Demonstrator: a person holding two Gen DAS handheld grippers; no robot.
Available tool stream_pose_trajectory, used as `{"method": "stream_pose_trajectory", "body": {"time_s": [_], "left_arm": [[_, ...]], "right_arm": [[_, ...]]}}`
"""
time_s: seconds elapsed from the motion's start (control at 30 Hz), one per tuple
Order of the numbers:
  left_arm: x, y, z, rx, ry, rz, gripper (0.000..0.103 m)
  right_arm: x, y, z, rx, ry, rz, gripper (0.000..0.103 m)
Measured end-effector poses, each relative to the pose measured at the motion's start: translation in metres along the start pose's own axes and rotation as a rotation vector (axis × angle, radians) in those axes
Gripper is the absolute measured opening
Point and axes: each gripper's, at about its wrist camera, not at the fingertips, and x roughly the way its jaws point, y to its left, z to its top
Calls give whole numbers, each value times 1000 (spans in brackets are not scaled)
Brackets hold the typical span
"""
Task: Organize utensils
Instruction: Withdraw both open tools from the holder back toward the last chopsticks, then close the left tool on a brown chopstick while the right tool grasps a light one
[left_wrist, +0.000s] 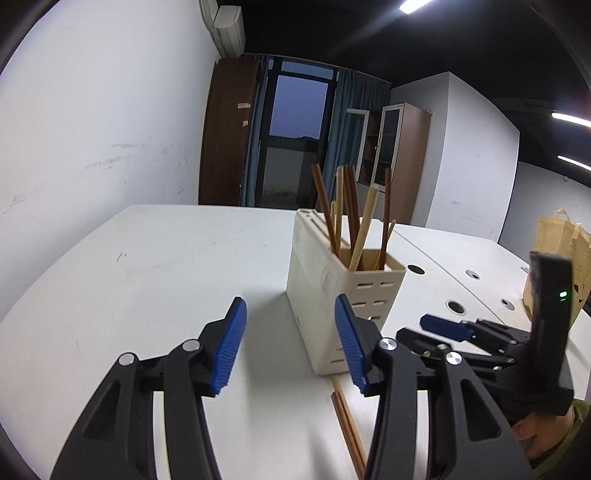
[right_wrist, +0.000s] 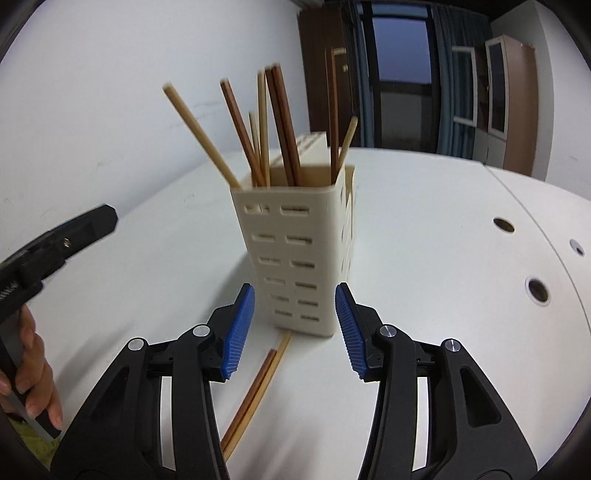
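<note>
Both hand-held grippers stand with their blue-padded jaws apart and nothing between them: the left hand-held gripper (left_wrist: 290, 345) fills the lower half of its own view, and the right hand-held gripper (right_wrist: 294, 332) does the same in its view. No pad touches anything.

Just beyond the fingertips, near the centre of both frames, a cream utensil holder (right_wrist: 299, 254) with slotted walls stands upright on the white surface (left_wrist: 147, 266). A bundle of chopsticks (right_wrist: 280, 122), some pale and some dark brown, leans out of its open compartment at mixed angles. In the left wrist view the holder (left_wrist: 321, 284) sits right of centre, partly behind the gripper's right pad.

On the surface at the holder's near foot lie loose chopsticks (right_wrist: 255, 391), one pale and at least one dark, side by side; in the right wrist view they run from the holder's base toward the lower left, passing under the left finger. The left wrist view shows them (left_wrist: 347, 424) at bottom centre.

At the lower right of the left wrist view the right gripper appears from the side, with a green light on its black body. At the left edge of the right wrist view, a person's hand (right_wrist: 31, 373) grips the other gripper's handle.

Farther right on the surface are round cable holes (right_wrist: 538, 290), and a brown paper bag (left_wrist: 561, 251) stands at the right edge of the left wrist view. A dark window (left_wrist: 299, 107) with blue curtains and wooden cabinets fill the background.
</note>
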Motion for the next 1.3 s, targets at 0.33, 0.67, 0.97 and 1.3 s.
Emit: {"method": "stream_pose_trajectory", "body": {"time_s": [0.33,0.67,0.97,1.3], "left_arm": [[17,17,-19,-32,109,14,49],[19,23,-19,-46,133,14,49],[23,20,-21,-31,146,18,49],[29,17,-24,-16,158,26,49]], "right_arm": [[49,6,-16,41,168,-29,44],[92,10,-23,51,264,-70,42],[112,10,-32,53,305,-87,36],[115,13,-38,30,317,-121,22]]}}
